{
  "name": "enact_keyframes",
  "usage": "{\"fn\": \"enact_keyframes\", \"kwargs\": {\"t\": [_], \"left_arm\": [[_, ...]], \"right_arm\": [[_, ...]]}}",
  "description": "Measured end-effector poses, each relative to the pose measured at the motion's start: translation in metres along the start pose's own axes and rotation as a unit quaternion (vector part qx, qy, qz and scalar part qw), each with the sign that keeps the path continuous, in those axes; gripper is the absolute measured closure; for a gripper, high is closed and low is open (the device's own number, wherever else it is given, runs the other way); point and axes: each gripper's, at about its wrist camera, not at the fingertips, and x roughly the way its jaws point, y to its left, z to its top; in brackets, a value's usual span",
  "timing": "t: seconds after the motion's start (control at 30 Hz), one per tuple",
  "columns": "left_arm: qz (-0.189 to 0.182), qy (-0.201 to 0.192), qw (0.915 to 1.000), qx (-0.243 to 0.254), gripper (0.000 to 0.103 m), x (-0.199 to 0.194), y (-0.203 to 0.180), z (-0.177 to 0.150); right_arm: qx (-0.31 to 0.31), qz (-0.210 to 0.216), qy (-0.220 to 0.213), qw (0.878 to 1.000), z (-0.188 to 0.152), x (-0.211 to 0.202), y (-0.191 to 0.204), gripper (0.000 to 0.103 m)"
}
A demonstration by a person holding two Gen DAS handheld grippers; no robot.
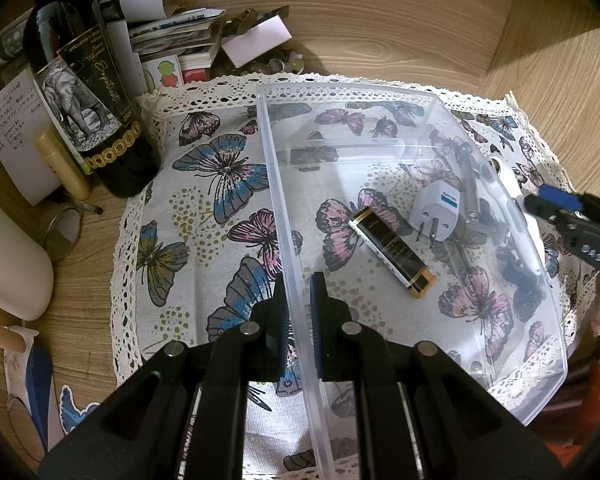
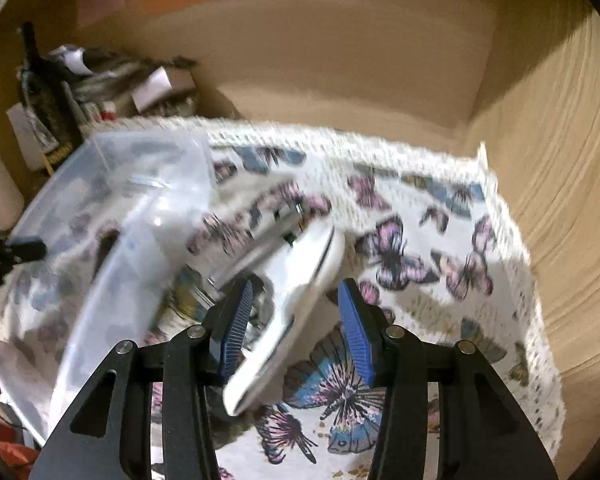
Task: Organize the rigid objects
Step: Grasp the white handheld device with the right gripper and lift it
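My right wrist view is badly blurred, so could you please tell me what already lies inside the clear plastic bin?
Observer: A black-and-gold battery and a white plug adapter lie side by side on the floor of the clear plastic bin.
Operator: Thank you. Is the left gripper holding the bin?
Observer: Yes, the left gripper pinches one side wall, one finger inside and one outside.
Operator: What is the dark shape beyond the bin?
Observer: A wine bottle with an elephant label, upright at the edge of the butterfly cloth.
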Motion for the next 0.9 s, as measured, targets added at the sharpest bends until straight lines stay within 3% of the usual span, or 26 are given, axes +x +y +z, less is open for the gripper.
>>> {"fn": "enact_keyframes", "kwargs": {"t": [0.33,0.4,0.67,0.9], "left_arm": [[-0.001,0.000,1.0000,0.000,0.093,0.000,0.000,0.000],[-0.001,0.000,1.0000,0.000,0.093,0.000,0.000,0.000],[-0.003,-0.001,1.0000,-0.001,0.093,0.000,0.000,0.000],[-0.003,-0.001,1.0000,-0.001,0.093,-0.001,-0.001,0.000]], "right_arm": [[0.023,0.003,0.047,0.999,0.006,0.042,-0.013,0.061],[0.020,0.009,0.054,0.998,0.006,0.048,-0.012,0.068],[0.026,0.013,0.030,0.999,0.009,0.036,-0.013,0.074],[0.005,0.011,-0.024,1.000,0.024,0.002,-0.003,0.075]]}}
